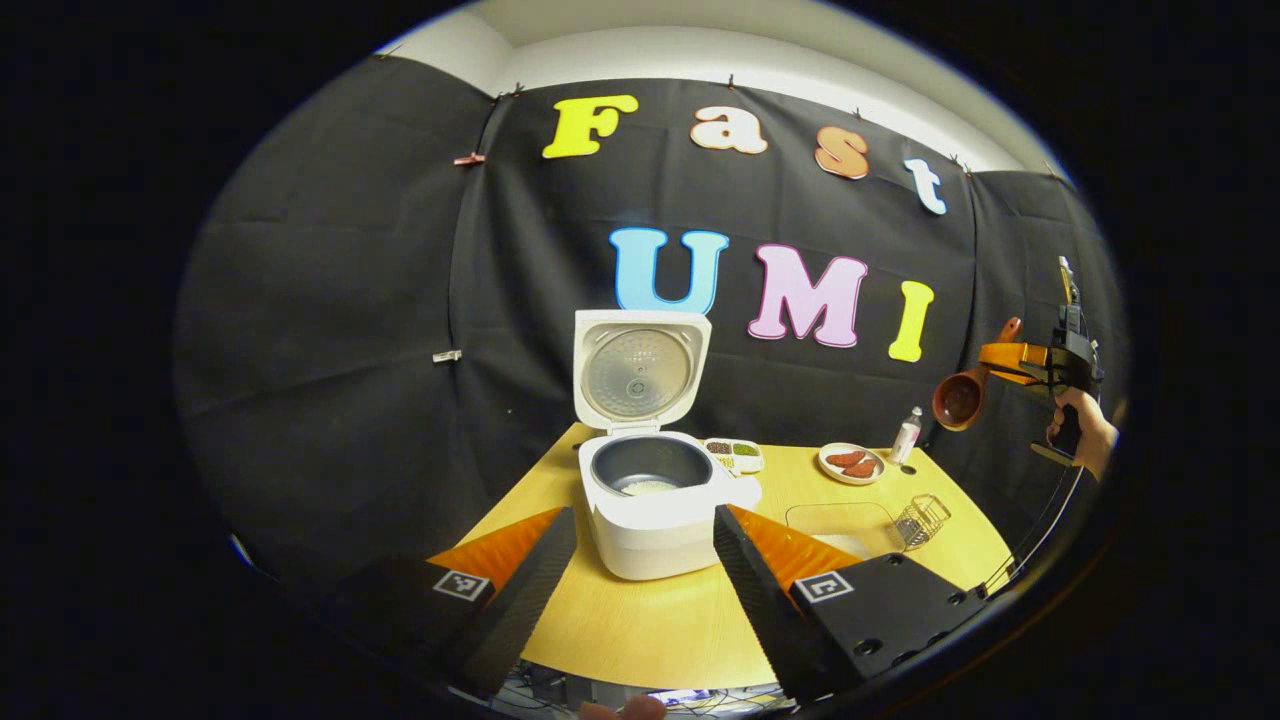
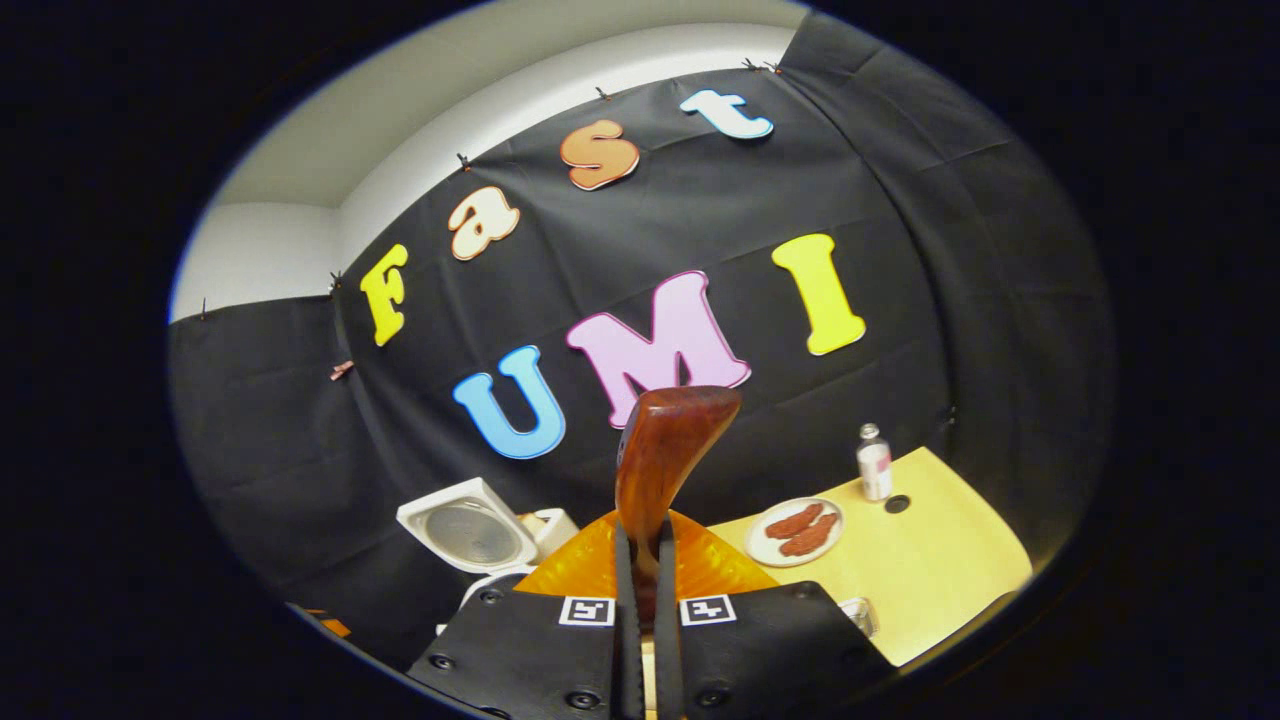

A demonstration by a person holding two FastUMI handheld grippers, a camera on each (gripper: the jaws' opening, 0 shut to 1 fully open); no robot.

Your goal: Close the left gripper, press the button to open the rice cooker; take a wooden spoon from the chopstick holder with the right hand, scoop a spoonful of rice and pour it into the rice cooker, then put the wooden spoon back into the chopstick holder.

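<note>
Left gripper (image 1: 640, 560): closest to the lens in the left gripper view, fingers spread wide with nothing between them, hanging over the table's (image 1: 640, 620) near edge and looking straight at the cooker.
Rice cooker (image 1: 655, 510): lid already up, so the button press looks done; it stands near the table's left edge, a rounded white glossy body with a dark bowl inside and a pale patch at the bottom that may be rice.
Lid (image 1: 640, 370): hinged back and upright, a ribbed metal disc on its inner face.
Right gripper (image 2: 640, 580): fingers pinched tight on the spoon handle, raised high off to the table's right side, a hand (image 1: 1085, 430) on its grip.
Wooden spoon (image 1: 965, 395): out of the holder and in the air, well apart from the cooker; smooth reddish-brown wood, round deep bowl; whether it carries rice, cannot tell.
Chopstick holder (image 1: 922, 520): likely the small wire basket near the table's right edge, standing without the spoon.
Progress: opening and picking up appear finished; how much scooping and pouring is left is unclear, and the spoon's return to the holder clearly remains.
Plate (image 1: 850, 462): round, white, reddish pieces on it, toward the far edge.
Table surface: pale wood grain, matte, with a rounded edge.
</note>
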